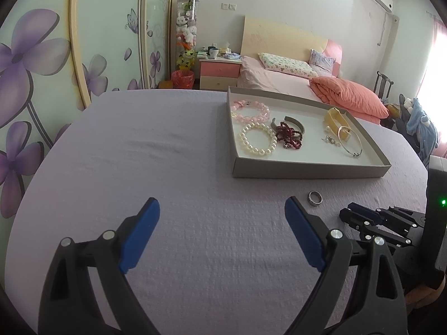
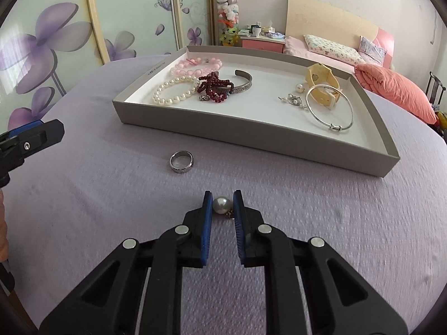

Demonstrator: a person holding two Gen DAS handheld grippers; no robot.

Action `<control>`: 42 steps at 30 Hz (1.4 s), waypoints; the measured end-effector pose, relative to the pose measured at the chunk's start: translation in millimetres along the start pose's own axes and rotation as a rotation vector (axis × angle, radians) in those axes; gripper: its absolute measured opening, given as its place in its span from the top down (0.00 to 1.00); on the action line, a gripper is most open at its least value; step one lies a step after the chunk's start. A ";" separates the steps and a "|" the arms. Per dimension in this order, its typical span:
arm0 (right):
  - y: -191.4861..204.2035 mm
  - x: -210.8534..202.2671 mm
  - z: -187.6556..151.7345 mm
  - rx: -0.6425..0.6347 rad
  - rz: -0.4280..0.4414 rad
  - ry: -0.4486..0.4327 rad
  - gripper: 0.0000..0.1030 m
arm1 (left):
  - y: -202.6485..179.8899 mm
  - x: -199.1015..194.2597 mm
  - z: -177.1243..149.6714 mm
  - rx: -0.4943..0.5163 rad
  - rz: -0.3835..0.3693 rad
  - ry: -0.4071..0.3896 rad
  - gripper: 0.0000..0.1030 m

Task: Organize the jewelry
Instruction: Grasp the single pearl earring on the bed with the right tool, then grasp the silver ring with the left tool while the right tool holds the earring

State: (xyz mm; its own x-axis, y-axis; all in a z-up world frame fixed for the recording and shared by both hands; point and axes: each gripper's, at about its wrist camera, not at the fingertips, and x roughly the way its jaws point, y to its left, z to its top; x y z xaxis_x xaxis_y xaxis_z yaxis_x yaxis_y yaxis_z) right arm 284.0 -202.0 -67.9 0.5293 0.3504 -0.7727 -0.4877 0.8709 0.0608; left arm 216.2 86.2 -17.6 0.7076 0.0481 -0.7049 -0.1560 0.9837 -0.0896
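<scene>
Pearl earring [image 2: 222,204] clamped between right gripper [image 2: 222,202] pads.

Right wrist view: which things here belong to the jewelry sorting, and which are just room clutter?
Job:
pearl earring, clamped in the right gripper
silver ring, loose on the purple cloth
tray with the bracelets and silver bangle
left gripper, open

Clutter:
bed
nightstand
plush toy tube

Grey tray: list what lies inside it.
Inside the grey tray: pink bead bracelet, white pearl bracelet, dark red beads lying over a metal cuff, yellow strap, silver bangle, small earrings. The cuff's middle is covered.
</scene>
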 end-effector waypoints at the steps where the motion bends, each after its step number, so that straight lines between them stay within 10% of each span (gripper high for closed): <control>1: -2.0 -0.8 0.4 0.006 0.001 0.002 0.85 | -1.7 0.8 0.2 0.004 -0.002 0.002 0.12; 24: -116.6 -37.5 -3.6 0.246 -0.068 -0.076 0.85 | -113.2 59.3 -9.8 0.182 -0.057 0.116 0.13; 42: -126.3 -33.6 -6.0 0.259 -0.036 -0.071 0.85 | -138.6 86.9 -2.3 0.174 -0.029 0.136 0.47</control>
State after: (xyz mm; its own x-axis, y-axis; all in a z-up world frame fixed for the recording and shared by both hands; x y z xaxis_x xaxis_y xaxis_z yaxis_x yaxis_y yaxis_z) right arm 323.7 -325.8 -53.4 0.5949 0.3331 -0.7315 -0.2784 0.9391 0.2012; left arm 297.7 -46.3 -68.0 0.6091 0.0070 -0.7931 -0.0072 1.0000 0.0033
